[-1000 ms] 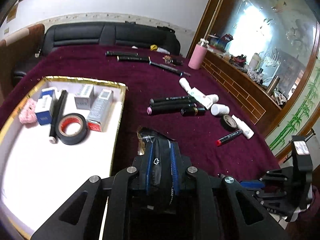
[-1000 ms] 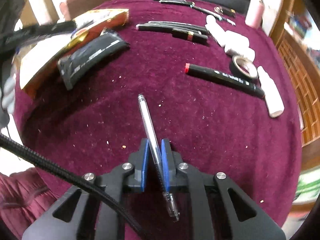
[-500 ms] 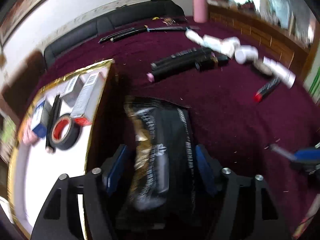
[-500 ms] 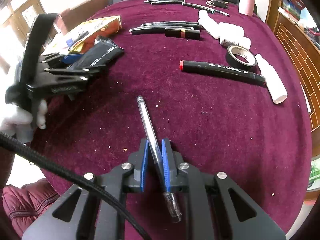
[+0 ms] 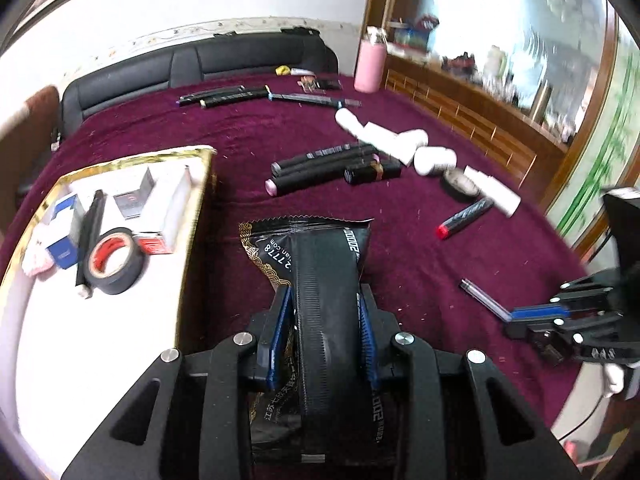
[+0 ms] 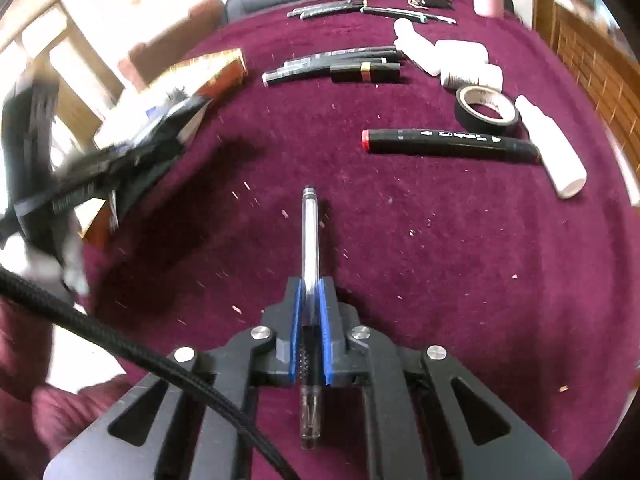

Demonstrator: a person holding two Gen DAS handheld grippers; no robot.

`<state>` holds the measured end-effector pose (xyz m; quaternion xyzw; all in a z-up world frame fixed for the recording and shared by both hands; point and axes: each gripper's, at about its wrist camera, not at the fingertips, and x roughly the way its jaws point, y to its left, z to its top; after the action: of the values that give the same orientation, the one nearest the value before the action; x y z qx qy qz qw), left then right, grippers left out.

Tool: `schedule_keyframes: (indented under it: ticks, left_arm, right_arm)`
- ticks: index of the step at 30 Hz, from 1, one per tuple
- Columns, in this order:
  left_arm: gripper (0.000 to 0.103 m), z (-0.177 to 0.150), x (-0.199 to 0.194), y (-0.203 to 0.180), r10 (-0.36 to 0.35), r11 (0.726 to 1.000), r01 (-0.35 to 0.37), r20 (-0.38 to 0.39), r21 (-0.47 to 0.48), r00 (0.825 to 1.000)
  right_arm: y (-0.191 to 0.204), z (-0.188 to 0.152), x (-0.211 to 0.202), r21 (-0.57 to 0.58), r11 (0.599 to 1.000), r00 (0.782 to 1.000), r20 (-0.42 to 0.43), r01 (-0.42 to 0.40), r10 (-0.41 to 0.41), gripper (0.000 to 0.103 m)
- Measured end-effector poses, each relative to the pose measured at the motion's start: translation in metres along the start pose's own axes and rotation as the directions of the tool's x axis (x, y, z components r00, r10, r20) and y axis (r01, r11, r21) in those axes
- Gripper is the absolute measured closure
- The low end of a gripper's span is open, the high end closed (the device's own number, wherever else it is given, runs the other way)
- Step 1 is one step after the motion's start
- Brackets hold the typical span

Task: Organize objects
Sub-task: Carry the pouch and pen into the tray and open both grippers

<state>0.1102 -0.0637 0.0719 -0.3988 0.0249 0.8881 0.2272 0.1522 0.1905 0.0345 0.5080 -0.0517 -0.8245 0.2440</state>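
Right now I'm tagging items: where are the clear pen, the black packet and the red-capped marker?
clear pen (image 6: 310,236), right wrist view, barrel.
black packet (image 5: 320,256), left wrist view, upper body.
red-capped marker (image 6: 452,142), right wrist view, mid-barrel.

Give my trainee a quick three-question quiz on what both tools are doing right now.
1. What does the left tool grip?
2. True or false: the right tool is empty.
3. Which lies in the tray: A) a tape roll with a red core, B) a pink bottle?

Key:
1. A black packet, with both pads pressing on it after the jaws just closed in.
2. False: it is shut on a clear pen.
3. A, the tape roll.
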Motion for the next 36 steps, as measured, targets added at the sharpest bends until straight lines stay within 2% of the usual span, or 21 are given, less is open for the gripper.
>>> schedule_keyframes:
  ticks: [3, 7, 10, 13, 15, 19, 25, 30, 36]
  left_arm:
    - [0.076, -0.001, -0.015, 0.018, -0.026, 0.998, 0.028, 0.039, -0.055, 0.999]
    - [0.076, 0.004, -0.034, 0.048, -0.030, 0.990, 0.042, 0.093, -0.133, 0.995]
    - [0.076, 0.006, -0.049, 0.078, 0.001, 0.982, 0.018, 0.103, -0.188, 0.995]
    - [0.076, 0.010, -0.058, 0.109, 0.077, 0.975, -0.055, 0.093, -0.217, 0.993]
    - [0.076, 0.010, -0.062, 0.132, 0.125, 0.966, -0.104, 0.077, -0.236, 0.989]
    - [0.076, 0.012, -0.049, 0.174, 0.179, 0.947, -0.166, 0.022, -0.275, 0.984]
    - [0.076, 0.010, -0.024, 0.214, 0.222, 0.926, -0.225, -0.047, -0.302, 0.974]
    - [0.076, 0.009, -0.006, 0.226, 0.218, 0.927, -0.240, -0.107, -0.289, 0.970]
    - [0.076, 0.010, -0.003, 0.232, 0.195, 0.935, -0.227, -0.140, -0.274, 0.971]
  right_arm:
    - [-0.003, 0.009, -0.007, 0.059, 0.993, 0.994, 0.044, -0.105, 0.103, 0.096]
    - [0.005, 0.026, -0.008, 0.107, 0.957, 0.959, 0.112, -0.271, 0.260, 0.096]
    - [0.015, 0.046, 0.000, 0.136, 0.915, 0.921, 0.147, -0.380, 0.361, 0.096]
    - [0.035, 0.071, 0.017, 0.148, 0.882, 0.892, 0.150, -0.448, 0.427, 0.096]
    - [0.052, 0.087, 0.031, 0.150, 0.868, 0.879, 0.140, -0.474, 0.456, 0.096]
    - [0.081, 0.112, 0.058, 0.164, 0.849, 0.864, 0.113, -0.503, 0.490, 0.096]
    - [0.114, 0.145, 0.091, 0.192, 0.825, 0.846, 0.087, -0.532, 0.526, 0.096]
    - [0.129, 0.172, 0.121, 0.239, 0.815, 0.846, 0.061, -0.528, 0.530, 0.096]
    - [0.152, 0.201, 0.158, 0.275, 0.830, 0.866, 0.017, -0.485, 0.500, 0.096]
